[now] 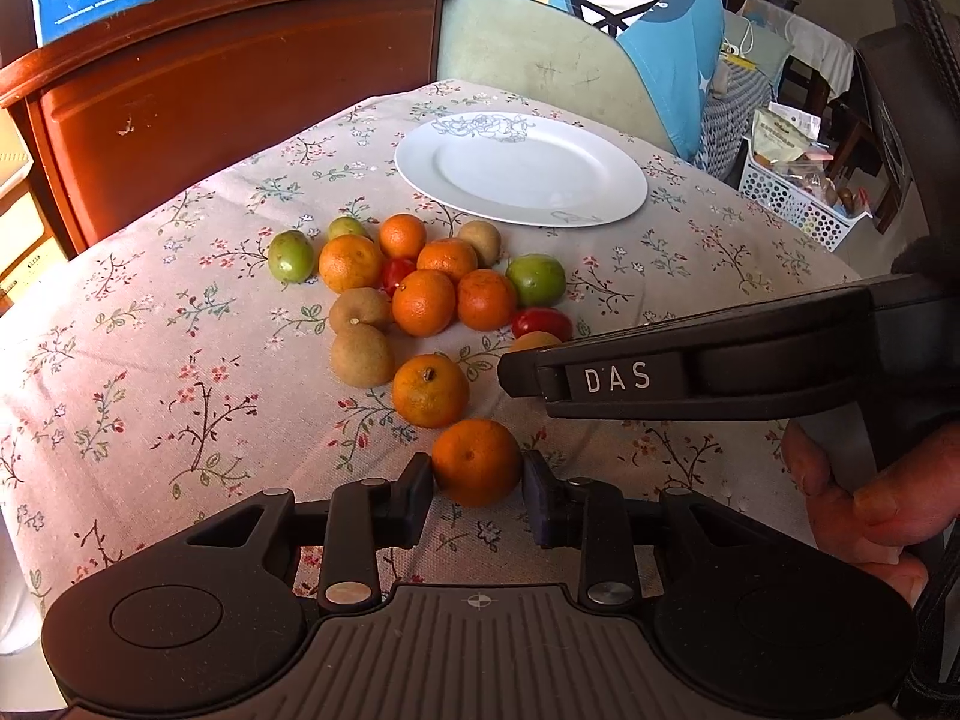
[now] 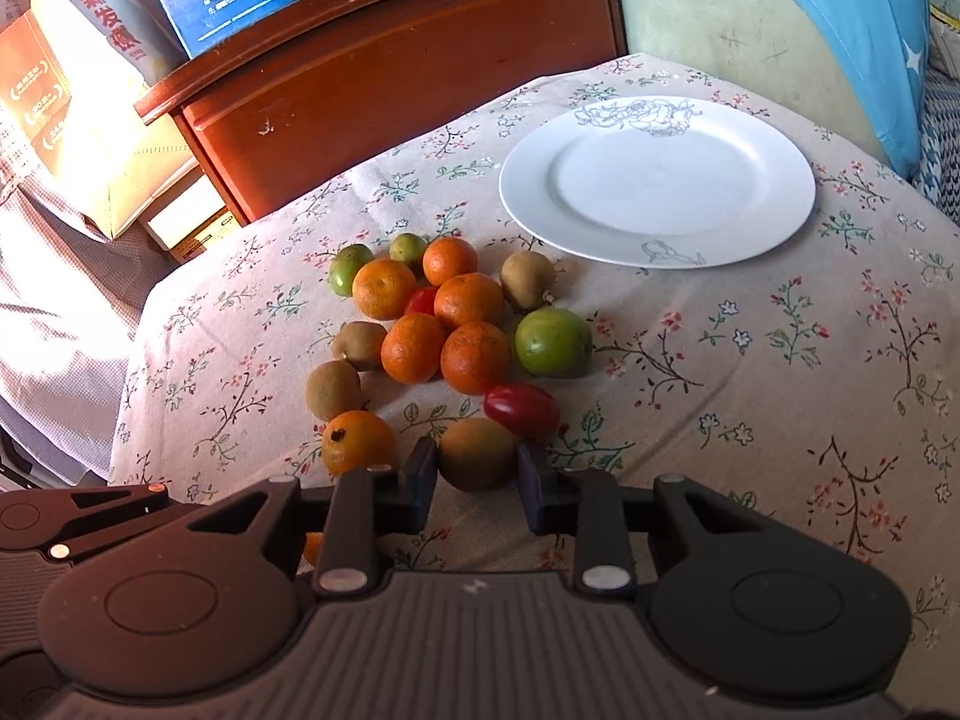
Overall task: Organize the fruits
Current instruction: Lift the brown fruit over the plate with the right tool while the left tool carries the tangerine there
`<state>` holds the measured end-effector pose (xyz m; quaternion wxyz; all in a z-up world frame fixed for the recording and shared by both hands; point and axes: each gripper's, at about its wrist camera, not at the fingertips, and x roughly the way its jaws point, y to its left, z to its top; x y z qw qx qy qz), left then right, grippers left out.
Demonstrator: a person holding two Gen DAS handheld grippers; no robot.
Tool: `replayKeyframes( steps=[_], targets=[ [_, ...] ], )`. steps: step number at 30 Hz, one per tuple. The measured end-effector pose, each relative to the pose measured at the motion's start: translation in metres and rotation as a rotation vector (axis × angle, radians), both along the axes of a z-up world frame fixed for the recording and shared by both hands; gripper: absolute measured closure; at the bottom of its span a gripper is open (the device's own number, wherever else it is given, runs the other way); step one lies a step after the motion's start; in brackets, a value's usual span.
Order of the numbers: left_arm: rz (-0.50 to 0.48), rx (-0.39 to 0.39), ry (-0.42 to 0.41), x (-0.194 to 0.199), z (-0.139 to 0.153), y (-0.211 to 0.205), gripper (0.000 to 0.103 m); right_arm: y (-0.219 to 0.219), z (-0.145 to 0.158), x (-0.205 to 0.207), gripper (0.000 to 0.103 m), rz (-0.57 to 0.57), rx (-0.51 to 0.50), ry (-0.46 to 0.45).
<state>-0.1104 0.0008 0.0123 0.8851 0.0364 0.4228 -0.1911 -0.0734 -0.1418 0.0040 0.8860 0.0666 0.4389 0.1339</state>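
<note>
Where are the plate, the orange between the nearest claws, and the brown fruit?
White plate (image 1: 624, 189), left wrist view, bare right rim.
Orange (image 1: 476, 461), left wrist view, its middle.
Kiwi (image 2: 477, 453), right wrist view, its middle.

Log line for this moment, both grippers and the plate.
left gripper: around orange | right gripper: around kiwi | plate: empty | other fruit: on tablecloth

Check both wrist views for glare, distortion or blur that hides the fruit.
Left wrist: fisheye bends the table edges; fruit sharp, the orange between the left gripper fingers evenly lit. Right wrist: sunlight blows out the boxes at left; the kiwi at the right gripper stays clear.
</note>
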Motion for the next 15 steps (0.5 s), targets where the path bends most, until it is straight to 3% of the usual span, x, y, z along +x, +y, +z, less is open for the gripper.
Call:
replayKeyframes(
  steps=[15],
  targets=[
    [0.057,-0.021,-0.039,0.004,0.022,0.012,0.074,-0.003,0.024,-0.012,0.075,-0.017,-0.009,-0.053]
  ],
)
